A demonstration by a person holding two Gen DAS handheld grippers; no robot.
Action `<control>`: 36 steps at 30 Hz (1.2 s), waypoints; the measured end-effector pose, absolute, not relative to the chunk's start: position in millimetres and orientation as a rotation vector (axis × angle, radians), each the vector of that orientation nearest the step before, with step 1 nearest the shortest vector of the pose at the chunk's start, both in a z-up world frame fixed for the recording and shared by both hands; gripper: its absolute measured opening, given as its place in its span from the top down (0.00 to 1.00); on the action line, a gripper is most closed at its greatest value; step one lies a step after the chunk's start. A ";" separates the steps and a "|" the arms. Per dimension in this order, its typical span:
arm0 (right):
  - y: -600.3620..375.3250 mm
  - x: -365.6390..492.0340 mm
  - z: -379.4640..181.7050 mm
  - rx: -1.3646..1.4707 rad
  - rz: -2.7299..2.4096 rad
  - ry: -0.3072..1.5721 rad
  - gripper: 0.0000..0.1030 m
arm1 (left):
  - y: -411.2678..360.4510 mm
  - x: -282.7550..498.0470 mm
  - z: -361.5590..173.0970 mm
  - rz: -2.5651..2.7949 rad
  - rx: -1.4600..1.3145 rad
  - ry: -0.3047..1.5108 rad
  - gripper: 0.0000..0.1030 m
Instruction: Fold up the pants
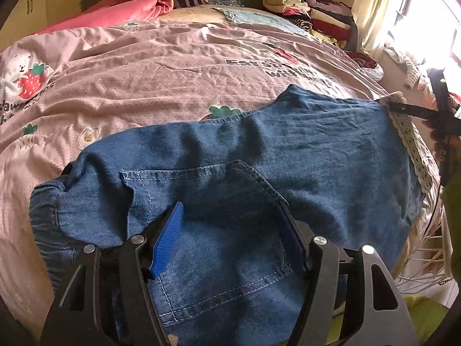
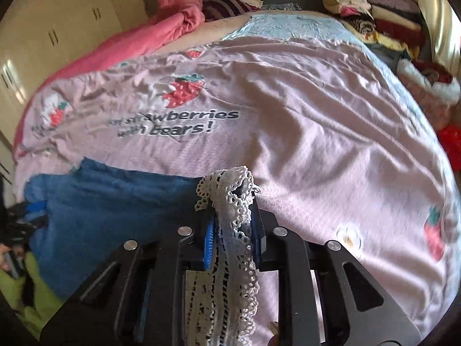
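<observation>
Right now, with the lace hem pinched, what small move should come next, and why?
Probably close the left gripper on the blue denim pants. Its jaws stand open over the back pocket, while the right gripper already pinches the white lace hem, so both ends can lift together.

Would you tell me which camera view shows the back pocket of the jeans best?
The left wrist view: the back pocket fills its foreground, stitching clear, between the open left gripper. The right wrist view shows only plain denim, no pocket.

The pants [image 1: 288, 155] are showing matt blue denim with white lace trim [image 2: 230, 230]; the bedsheet [image 1: 144, 86] is looking soft, wrinkled pink cloth.
</observation>
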State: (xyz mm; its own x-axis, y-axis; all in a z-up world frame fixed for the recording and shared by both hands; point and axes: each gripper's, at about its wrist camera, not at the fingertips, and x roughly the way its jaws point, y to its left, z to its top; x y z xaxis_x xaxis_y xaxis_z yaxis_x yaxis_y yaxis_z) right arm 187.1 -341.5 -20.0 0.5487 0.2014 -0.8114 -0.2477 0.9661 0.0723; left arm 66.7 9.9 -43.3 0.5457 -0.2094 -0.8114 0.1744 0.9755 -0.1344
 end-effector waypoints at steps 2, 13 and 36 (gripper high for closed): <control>-336.4 195.8 -37.9 -0.092 0.247 0.996 0.87 | 9.6 66.0 -44.2 -0.231 -0.035 0.962 0.38; -366.7 144.0 5.8 0.059 0.226 0.888 0.53 | 17.3 53.3 -35.0 -0.233 -0.087 0.935 0.38; -360.5 31.4 -35.2 0.017 0.183 1.081 0.90 | 35.5 26.3 -42.0 -0.222 -0.070 0.916 0.38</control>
